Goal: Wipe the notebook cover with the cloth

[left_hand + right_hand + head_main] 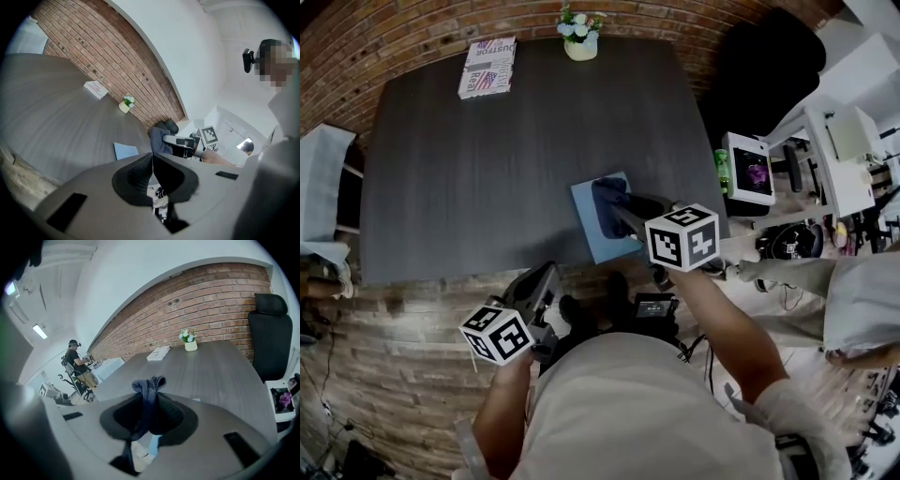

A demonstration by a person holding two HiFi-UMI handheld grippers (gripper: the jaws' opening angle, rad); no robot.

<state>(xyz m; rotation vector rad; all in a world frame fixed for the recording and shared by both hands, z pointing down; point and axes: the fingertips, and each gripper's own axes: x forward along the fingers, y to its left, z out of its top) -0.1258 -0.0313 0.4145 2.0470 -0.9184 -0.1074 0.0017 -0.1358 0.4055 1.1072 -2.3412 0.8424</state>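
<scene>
Pinching the dark blue cloth in a bunch between its jaws, the right tool is hanging over the far right corner of the light blue notebook. Whether the cloth is actually pressing on the cover, hard to say from these angles. The notebook is lying flat on the dark worktop, close to the person's edge, with its long axis running away from the person and a bit tilted.

The left tool is sitting off to the notebook's near left, past the worktop edge, jaws pressed together on nothing. So the right one is way closer. Most of the cover is lying toward the person from the cloth, so the wipe probably wants a pull back along that long axis.
</scene>
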